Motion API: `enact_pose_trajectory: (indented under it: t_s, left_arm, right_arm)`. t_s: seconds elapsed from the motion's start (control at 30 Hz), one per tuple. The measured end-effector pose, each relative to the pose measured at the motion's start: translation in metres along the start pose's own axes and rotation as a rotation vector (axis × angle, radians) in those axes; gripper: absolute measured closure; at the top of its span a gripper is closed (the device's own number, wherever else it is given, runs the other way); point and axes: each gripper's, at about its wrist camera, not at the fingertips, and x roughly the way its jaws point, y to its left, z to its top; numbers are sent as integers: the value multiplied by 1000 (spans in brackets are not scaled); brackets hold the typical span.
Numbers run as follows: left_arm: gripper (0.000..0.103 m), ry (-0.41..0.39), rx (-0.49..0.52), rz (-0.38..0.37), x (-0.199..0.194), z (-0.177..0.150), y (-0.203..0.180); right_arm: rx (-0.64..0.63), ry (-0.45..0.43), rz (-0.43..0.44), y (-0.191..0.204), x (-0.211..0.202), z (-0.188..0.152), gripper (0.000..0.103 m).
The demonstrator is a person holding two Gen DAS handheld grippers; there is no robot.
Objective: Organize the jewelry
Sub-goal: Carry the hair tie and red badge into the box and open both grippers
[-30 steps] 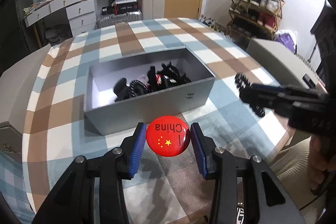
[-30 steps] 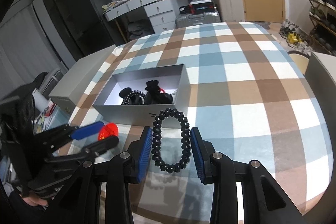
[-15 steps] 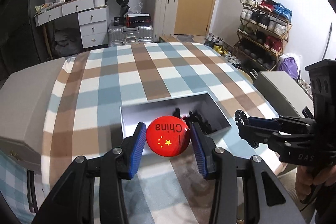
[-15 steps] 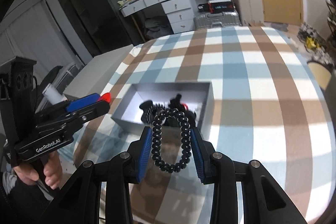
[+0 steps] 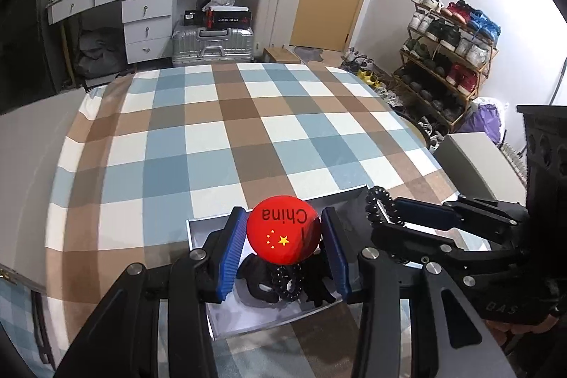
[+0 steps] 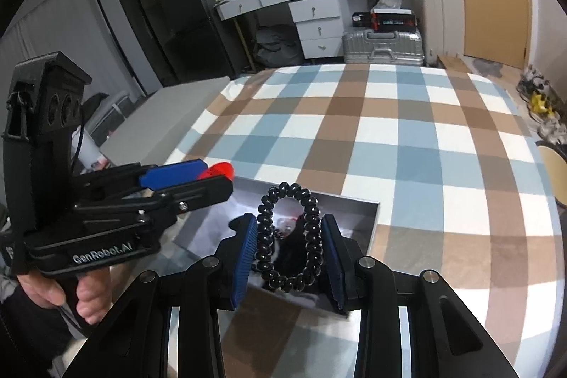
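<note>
My left gripper (image 5: 283, 245) is shut on a round red badge (image 5: 283, 229) printed "China" with yellow stars, held over the open grey box (image 5: 248, 325). Several black jewelry pieces (image 5: 283, 282) lie inside the box. My right gripper (image 6: 288, 250) is shut on a black beaded bracelet (image 6: 288, 238), held over the same box (image 6: 368, 222). The right gripper also shows in the left wrist view (image 5: 418, 218) with the bracelet (image 5: 379, 204) at its tip. The left gripper shows in the right wrist view (image 6: 198, 179) with the badge (image 6: 219, 169).
The box sits on a bed with a blue, brown and white checked cover (image 5: 230, 137). A grey lid or panel (image 6: 170, 108) lies at the bed's left. A shoe rack (image 5: 450, 52), suitcases (image 5: 212, 45) and a white desk (image 5: 117, 6) stand beyond.
Both grippers have risen and moved forward over the box, which now lies directly beneath them. Each still holds its item.
</note>
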Motion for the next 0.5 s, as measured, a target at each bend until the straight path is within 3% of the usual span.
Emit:
enact_pose_trajectory:
  t_s: [0.3, 0.5]
  left_arm:
    - [66, 36, 68, -34, 13, -5, -6]
    - [66, 53, 98, -1, 22, -7, -6]
  right_arm:
    - [27, -19, 37, -14, 5, -1, 67]
    - [22, -14, 42, -13, 10, -3, 67]
